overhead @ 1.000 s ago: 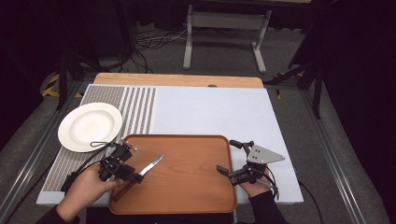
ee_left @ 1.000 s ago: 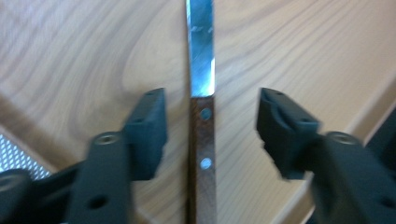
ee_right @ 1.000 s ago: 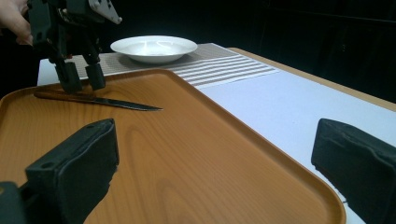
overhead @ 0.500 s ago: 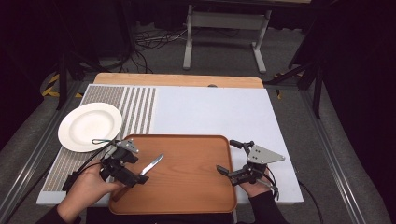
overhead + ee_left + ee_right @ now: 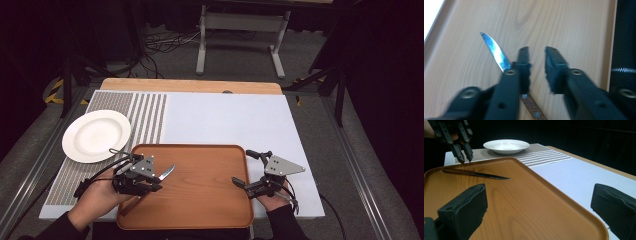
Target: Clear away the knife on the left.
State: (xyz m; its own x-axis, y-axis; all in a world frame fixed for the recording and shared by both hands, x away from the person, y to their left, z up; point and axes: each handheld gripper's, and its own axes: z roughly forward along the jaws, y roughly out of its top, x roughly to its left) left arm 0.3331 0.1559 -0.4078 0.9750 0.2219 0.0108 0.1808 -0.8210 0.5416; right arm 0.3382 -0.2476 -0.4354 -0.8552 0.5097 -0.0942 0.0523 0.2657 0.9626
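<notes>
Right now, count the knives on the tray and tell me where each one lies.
1. The knife lies flat on the wooden tray, near its left side, below the left tool. No other is visible.

Left hand [image 5: 95, 197] enters from the lower left and grips the left gripper [image 5: 150, 181], which points rightward. Its jaws stand parted by a narrow gap, tips angled downward. Right hand [image 5: 272, 200] enters from the lower right, holding the right gripper [image 5: 246, 168] pointed leftward; its jaws are spread wide. The grey three-cornered plate [image 5: 281, 165] sits on top. The two grippers are well apart, facing one another.
</notes>
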